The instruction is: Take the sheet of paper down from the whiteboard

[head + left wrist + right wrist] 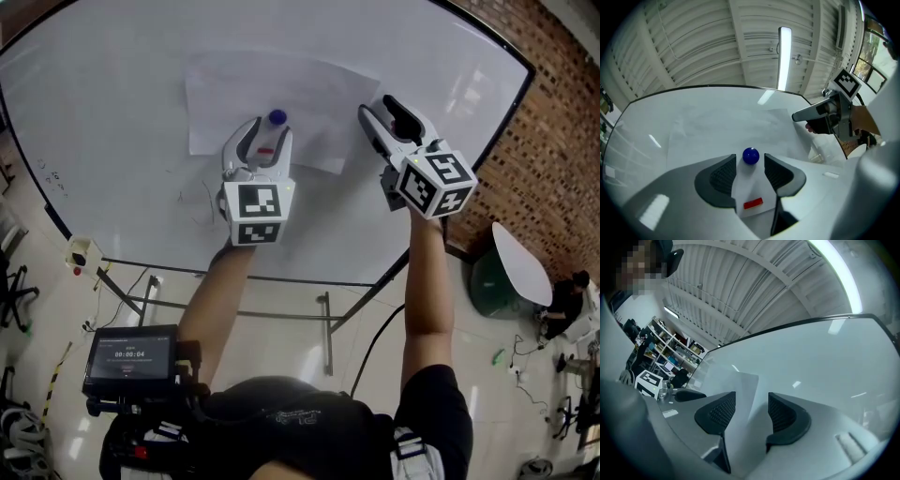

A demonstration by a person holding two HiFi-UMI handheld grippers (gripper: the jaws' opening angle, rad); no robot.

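Nearest us, at the centre of the head view, our left tool (pixel 270 129) stands with its jaws apart. A blue magnet (pixel 751 156) sits between their tips, and the pads do not touch it. To its right, our right tool (pixel 751 396) is spread wide too, with the right edge of the sheet of paper (pixel 225 94) loose between its jaws. Beyond them, the paper is up on the whiteboard (pixel 112 122), at upper centre.
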